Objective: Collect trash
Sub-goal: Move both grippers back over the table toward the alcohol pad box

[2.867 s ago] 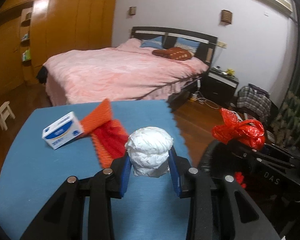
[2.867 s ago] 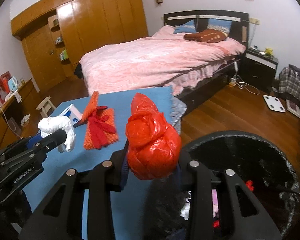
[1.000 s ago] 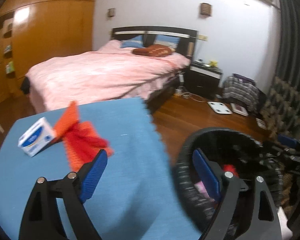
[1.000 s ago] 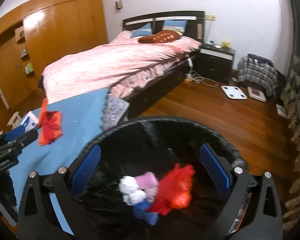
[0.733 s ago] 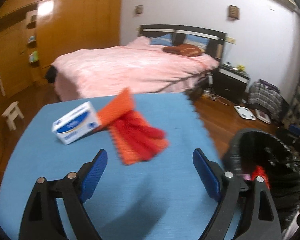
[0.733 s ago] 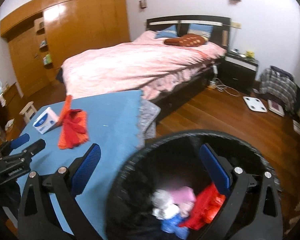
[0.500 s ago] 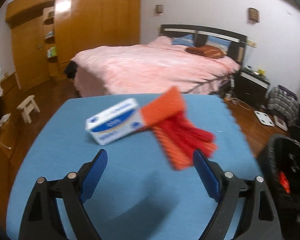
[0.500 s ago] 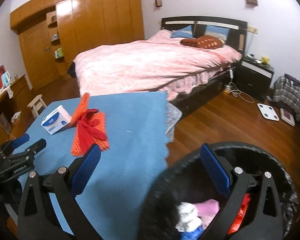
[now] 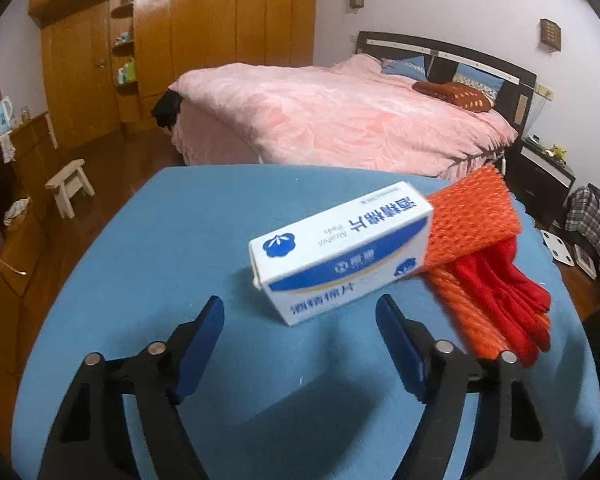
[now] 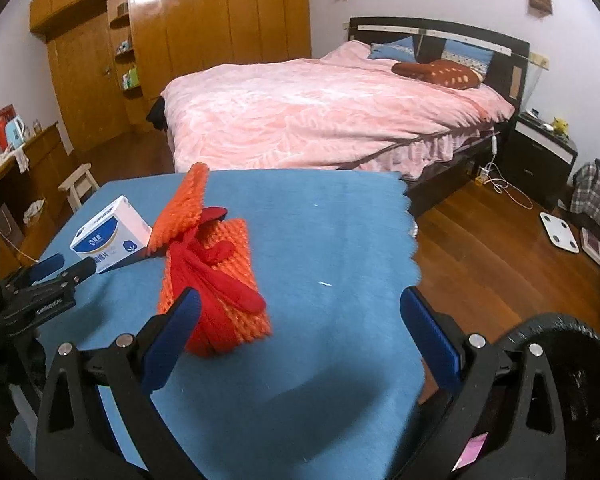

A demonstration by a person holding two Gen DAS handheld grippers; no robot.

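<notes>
the left gripper (image 9: 299, 320) hangs over the blue cloth-covered table (image 9: 172, 240), its blue-padded jaws closing with nothing between them; the white and blue cardboard box of alcohol pads (image 9: 340, 252) lies just ahead of the tips. the right gripper (image 10: 298, 312) stands wide and empty, near the orange foam fruit net (image 10: 216, 264) with a red strip (image 10: 216, 276) lying across it. the box probably handles as light and stiff; grasp across its narrow sides, with moderate force to avoid crushing. the net looks soft, light and springy; pinch it at mid-length together with the strip. count on the table: one box, one net, one strip. one black lined trash bin (image 10: 572, 376) stands at the table's right edge.
</notes>
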